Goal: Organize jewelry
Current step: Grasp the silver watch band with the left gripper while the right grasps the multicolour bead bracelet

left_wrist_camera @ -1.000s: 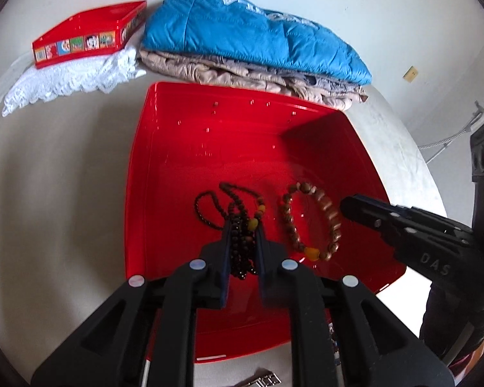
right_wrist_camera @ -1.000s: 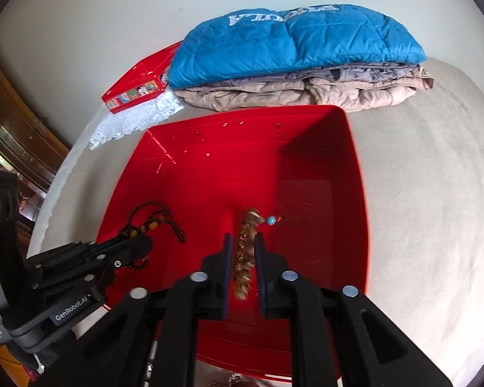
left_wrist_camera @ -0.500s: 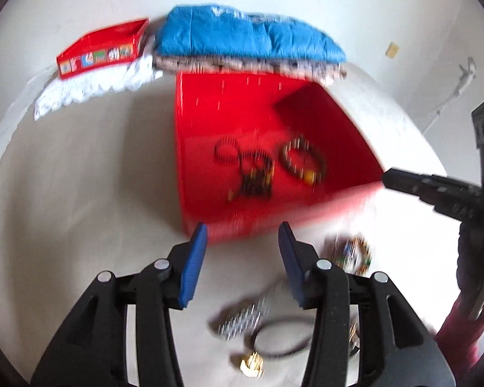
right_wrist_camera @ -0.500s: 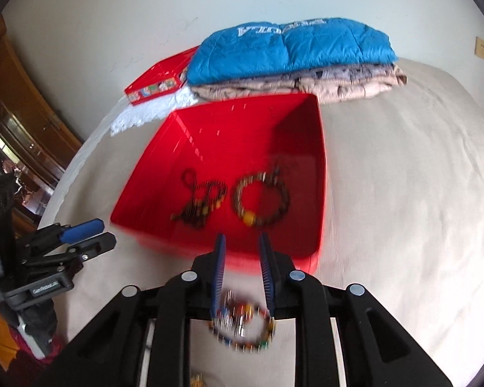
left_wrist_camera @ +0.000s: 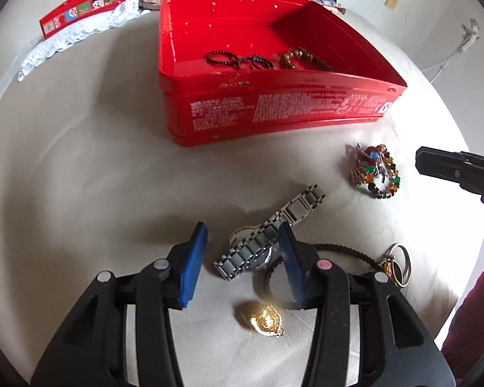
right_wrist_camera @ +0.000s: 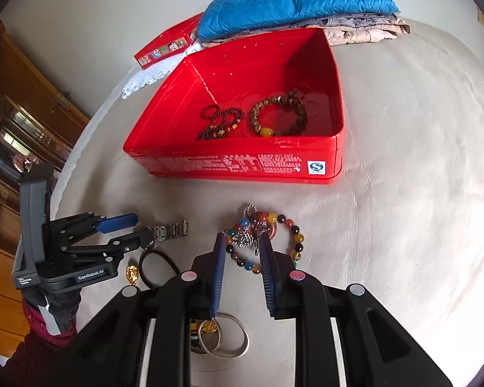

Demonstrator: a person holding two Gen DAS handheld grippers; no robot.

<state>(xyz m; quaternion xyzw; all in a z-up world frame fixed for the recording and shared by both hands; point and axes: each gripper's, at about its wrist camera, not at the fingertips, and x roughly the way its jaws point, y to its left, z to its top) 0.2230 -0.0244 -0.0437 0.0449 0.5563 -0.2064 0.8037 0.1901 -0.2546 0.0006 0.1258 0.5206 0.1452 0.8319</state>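
A red tin point(left_wrist_camera: 274, 109) point(right_wrist_camera: 242, 164) holds a dark bead string point(right_wrist_camera: 217, 122) and a brown bead bracelet point(right_wrist_camera: 279, 116). In front of it on the cloth lie a metal watch point(left_wrist_camera: 267, 235), a multicoloured bead bracelet point(left_wrist_camera: 376, 171) point(right_wrist_camera: 267, 238), a black cord point(left_wrist_camera: 345, 251), silver rings point(right_wrist_camera: 224, 338) and a gold pendant point(left_wrist_camera: 267, 321). My left gripper point(left_wrist_camera: 242, 235) is open, its fingers on either side of the watch. My right gripper point(right_wrist_camera: 242, 245) is open over the near side of the multicoloured bracelet.
A folded blue jacket point(right_wrist_camera: 293, 3) on beige clothes lies behind the tin. A flat red box point(left_wrist_camera: 84, 3) rests on white lace at the back left. Wooden furniture point(right_wrist_camera: 19, 129) stands at the left in the right wrist view.
Both grippers released the bead pieces into the tin, pulled back out of it, opened and dropped low over the loose jewelry in front of it.
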